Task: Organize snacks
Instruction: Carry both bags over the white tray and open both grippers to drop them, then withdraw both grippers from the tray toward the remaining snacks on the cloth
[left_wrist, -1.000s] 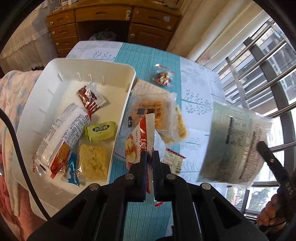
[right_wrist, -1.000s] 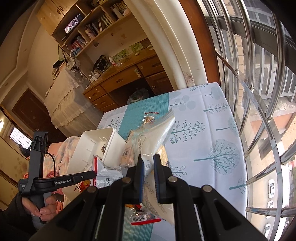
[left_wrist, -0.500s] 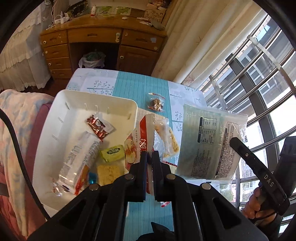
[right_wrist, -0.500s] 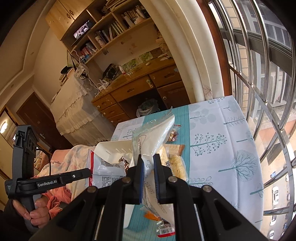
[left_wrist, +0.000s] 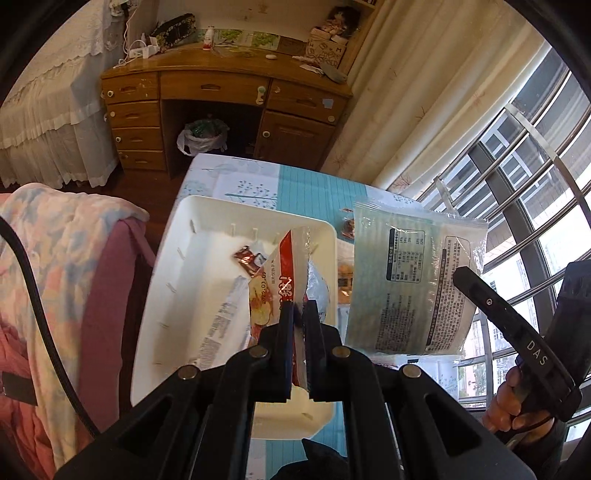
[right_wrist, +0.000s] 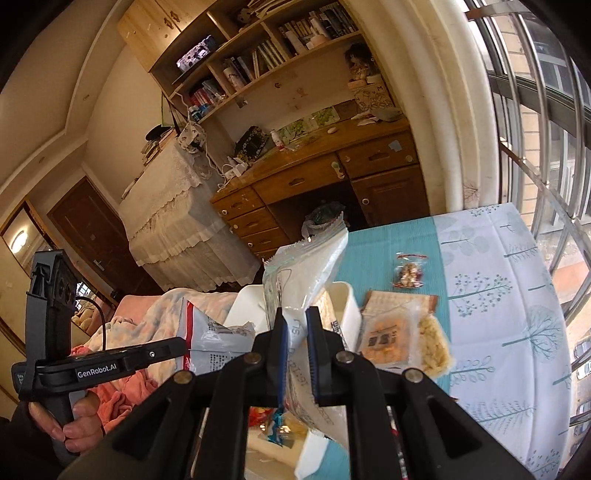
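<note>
The red and white foil snack packet (left_wrist: 282, 284) stands almost upright in the left tool (left_wrist: 298, 314), its long axis going from the pinched lower edge up to the open-looking top edge. It hangs in the air above the white rectangular plastic bin (left_wrist: 184, 266), and the left tool is clenched on it.

The pale green flat plastic snack bag (left_wrist: 406, 280) is held beside it, toward the window, with its printed back side turned to the left camera. Its long axis is also close to upright, a little tilted. The right tool (right_wrist: 297, 325) is clenched on the lower part of this bag, and the bag's top points up and away from it.

Inside the bin lie a small dark red wrapped candy (left_wrist: 245, 256) near the far wall and a long white printed packet (left_wrist: 225, 317) along the middle.

On the worktop with the teal and white tree-print cloth (right_wrist: 498, 295), beside the bin, lie a clear packet of orange crackers (right_wrist: 388, 339), a clear packet of pale puffed pieces (right_wrist: 436, 345), and farther away a small clear packet of nuts (right_wrist: 408, 275).
</note>
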